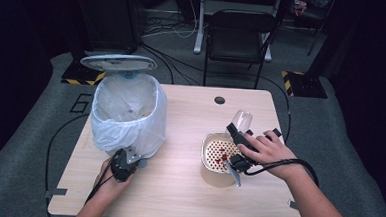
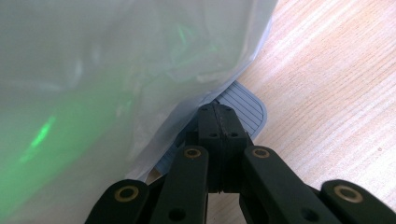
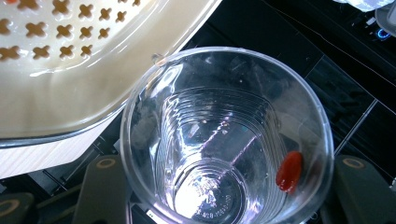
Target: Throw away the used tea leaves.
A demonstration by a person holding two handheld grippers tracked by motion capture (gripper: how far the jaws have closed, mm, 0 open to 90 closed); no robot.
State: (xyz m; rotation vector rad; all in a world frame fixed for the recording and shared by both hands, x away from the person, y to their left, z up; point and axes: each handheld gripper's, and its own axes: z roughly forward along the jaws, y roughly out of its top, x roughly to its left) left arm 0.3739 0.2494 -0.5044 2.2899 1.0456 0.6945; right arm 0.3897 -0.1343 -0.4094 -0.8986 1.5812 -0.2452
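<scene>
Cup: clear plastic cup [image 3: 226, 140], clamped between the jaws of the right gripper [image 1: 241, 136], tipped mouth-down toward the strainer, above the table's right half.
Cup contents: one red berry [image 3: 289, 171] clinging to the inner wall.
Strainer: cream perforated basket [image 1: 218, 151] in a bowl, red bits on it, just beside the cup's rim.
Left gripper [image 2: 218, 122]: jaws pressed together, tips resting on the grey pedal [image 2: 245, 102] at the bin's foot.
Bin: lined with a white bag [image 1: 125, 112], lid [image 1: 118, 62] raised.
Table [image 1: 177, 188]: light wood.
</scene>
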